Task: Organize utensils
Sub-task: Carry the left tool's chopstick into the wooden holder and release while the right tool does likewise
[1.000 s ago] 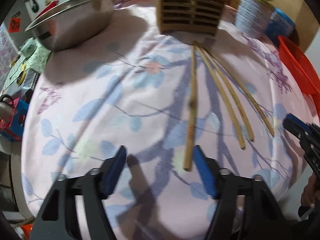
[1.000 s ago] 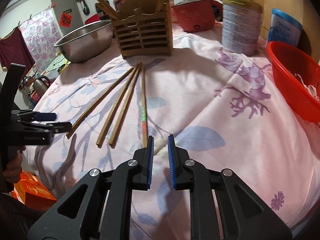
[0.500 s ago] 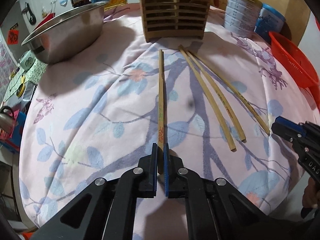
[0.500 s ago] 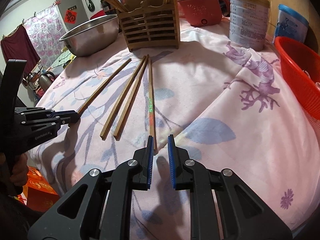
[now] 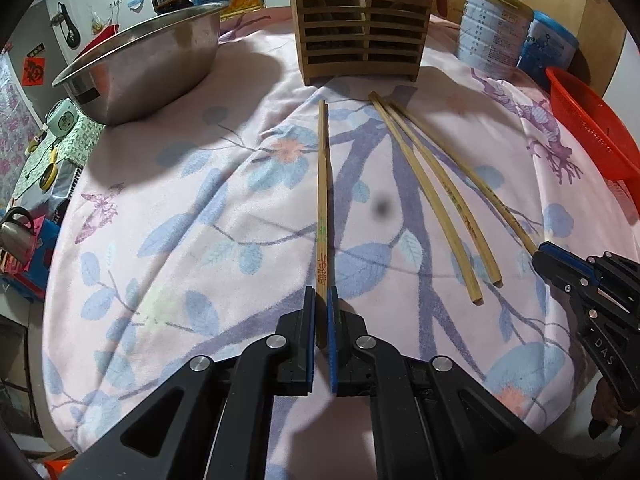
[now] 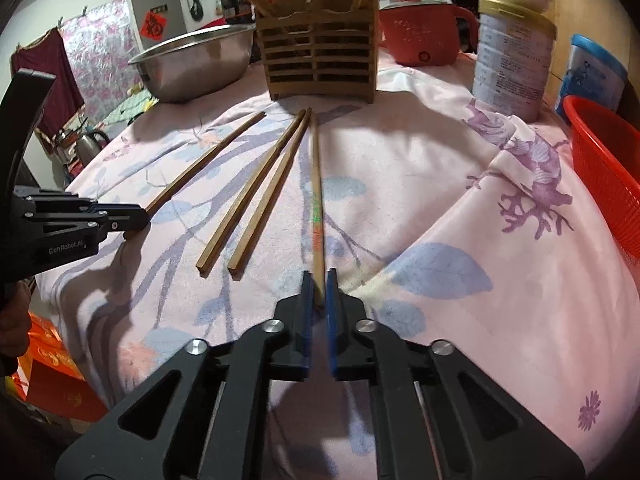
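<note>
Bamboo chopsticks, four, fanned on pink floral cloth (image 5: 168,184), far tips toward slatted wooden utensil holder (image 5: 362,36) at far edge, easy to feed in. Left gripper (image 5: 321,300) clamped on near end of leftmost chopstick (image 5: 322,184); right gripper (image 6: 319,284), jaws just closed further, pinching near end of rightmost chopstick (image 6: 316,184). Gripped at near ends, probably so far tips can enter holder first. Middle pair (image 6: 256,196) loose between. Steel bowl (image 5: 148,64) far left, red basket (image 6: 604,160) right.

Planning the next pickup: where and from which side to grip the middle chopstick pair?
Grip the middle pair at its thick near ends, from the near edge, jaws across: those ends lie clear, while the far tips crowd by the holder.
</note>
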`<state>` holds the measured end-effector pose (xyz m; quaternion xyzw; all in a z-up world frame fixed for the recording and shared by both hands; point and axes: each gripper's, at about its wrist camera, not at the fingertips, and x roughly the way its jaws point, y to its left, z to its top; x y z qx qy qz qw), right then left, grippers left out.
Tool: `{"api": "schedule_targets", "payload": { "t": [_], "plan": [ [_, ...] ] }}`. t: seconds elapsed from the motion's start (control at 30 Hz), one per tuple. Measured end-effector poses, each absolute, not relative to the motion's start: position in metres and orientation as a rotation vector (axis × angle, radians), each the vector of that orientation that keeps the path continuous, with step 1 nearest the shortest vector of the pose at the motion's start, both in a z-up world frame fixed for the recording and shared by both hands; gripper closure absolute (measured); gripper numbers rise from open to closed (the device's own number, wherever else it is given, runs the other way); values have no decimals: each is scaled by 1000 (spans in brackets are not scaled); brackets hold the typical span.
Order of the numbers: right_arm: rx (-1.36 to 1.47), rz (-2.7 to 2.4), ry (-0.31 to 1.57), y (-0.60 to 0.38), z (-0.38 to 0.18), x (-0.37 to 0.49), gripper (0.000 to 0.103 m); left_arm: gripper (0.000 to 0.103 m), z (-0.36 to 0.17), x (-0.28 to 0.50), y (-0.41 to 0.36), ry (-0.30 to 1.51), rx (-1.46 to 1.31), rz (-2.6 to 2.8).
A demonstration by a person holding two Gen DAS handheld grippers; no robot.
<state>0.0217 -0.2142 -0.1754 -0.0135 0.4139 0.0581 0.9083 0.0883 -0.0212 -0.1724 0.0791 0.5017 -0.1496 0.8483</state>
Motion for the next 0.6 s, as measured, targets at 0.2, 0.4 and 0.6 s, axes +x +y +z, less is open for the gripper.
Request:
{"api": "schedule_targets", "payload": {
  "t": [0.2,0.4,0.6],
  "plan": [
    [-26,111,753,-216,-131,22,97,97,-127,99,-8,1004,163,-312],
    [0,96,554,-221,-60,31,97,97,-66,108,11,906,96,-305],
    [36,104,447,-222,-15,42,97,97,-16,115,22,837,45,-337]
  ]
}}
